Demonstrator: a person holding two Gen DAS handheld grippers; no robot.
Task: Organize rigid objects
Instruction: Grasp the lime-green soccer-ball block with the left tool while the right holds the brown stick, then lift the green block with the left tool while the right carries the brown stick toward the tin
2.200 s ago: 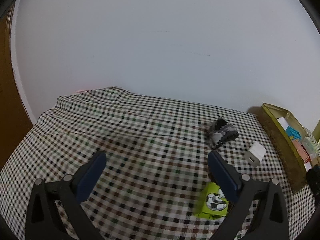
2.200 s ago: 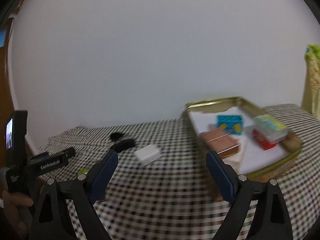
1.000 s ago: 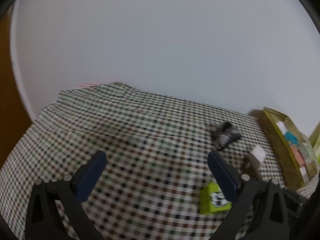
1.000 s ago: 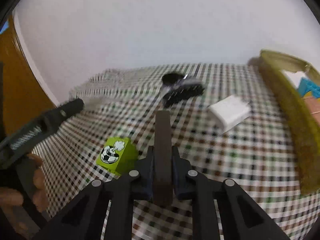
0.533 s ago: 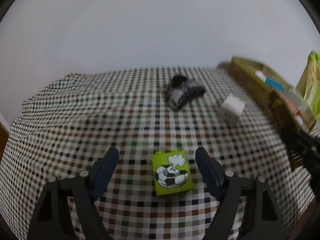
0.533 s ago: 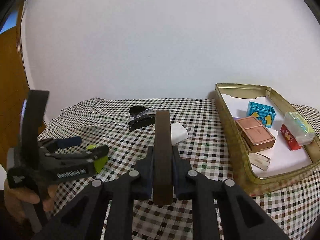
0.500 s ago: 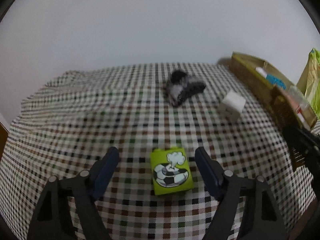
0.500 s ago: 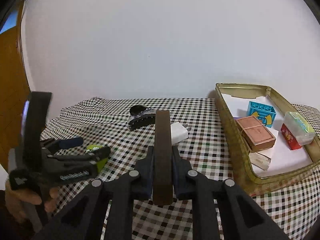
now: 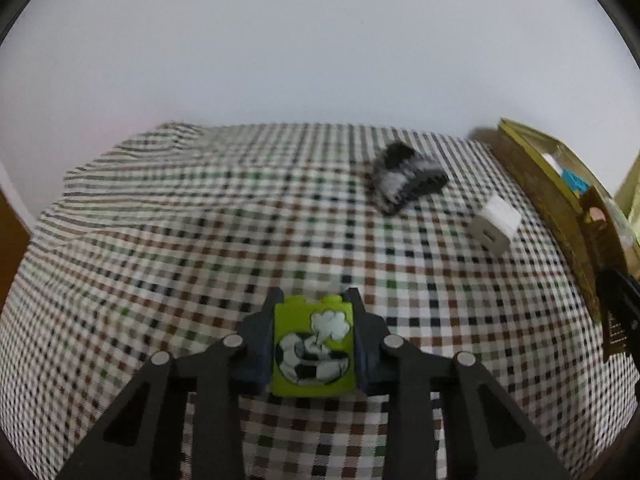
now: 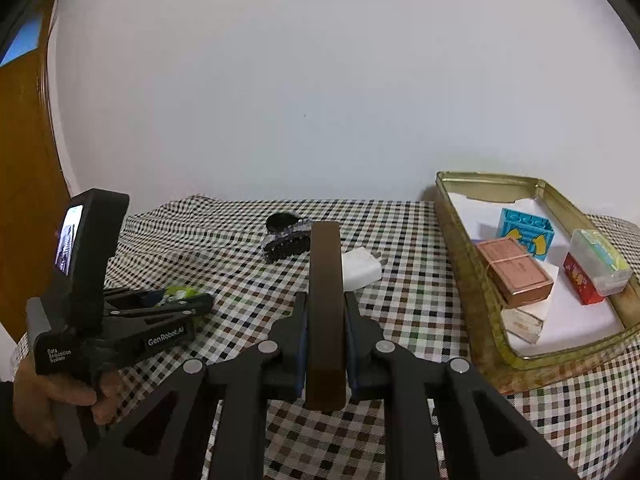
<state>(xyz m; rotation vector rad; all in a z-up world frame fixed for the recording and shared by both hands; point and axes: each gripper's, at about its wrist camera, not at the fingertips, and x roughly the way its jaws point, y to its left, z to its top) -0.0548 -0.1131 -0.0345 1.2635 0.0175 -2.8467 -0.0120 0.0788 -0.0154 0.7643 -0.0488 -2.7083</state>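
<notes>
A lime-green toy brick (image 9: 314,348) with a football picture lies on the checked tablecloth (image 9: 200,240). My left gripper (image 9: 314,298) is closing on it, and both pads press its sides. The right wrist view shows that gripper (image 10: 176,300) low over the cloth with the brick (image 10: 178,293) between its fingers. My right gripper (image 10: 325,300) is shut on a dark brown flat block (image 10: 325,264) that stands on edge above the cloth. A black and grey hair claw (image 9: 404,184) and a white plug adapter (image 9: 494,226) lie farther back.
A gold tin tray (image 10: 460,240) at the right holds a blue brick (image 10: 524,232), a copper box (image 10: 514,272), a red box (image 10: 580,284) and a clear case (image 10: 600,260). A person's hand (image 10: 48,396) holds the left gripper. A wooden door (image 10: 24,160) is at far left.
My left gripper swung over the green brick, dropped around it and closed from wide open onto its sides. My right gripper has stayed shut on the brown block and hardly moved lately.
</notes>
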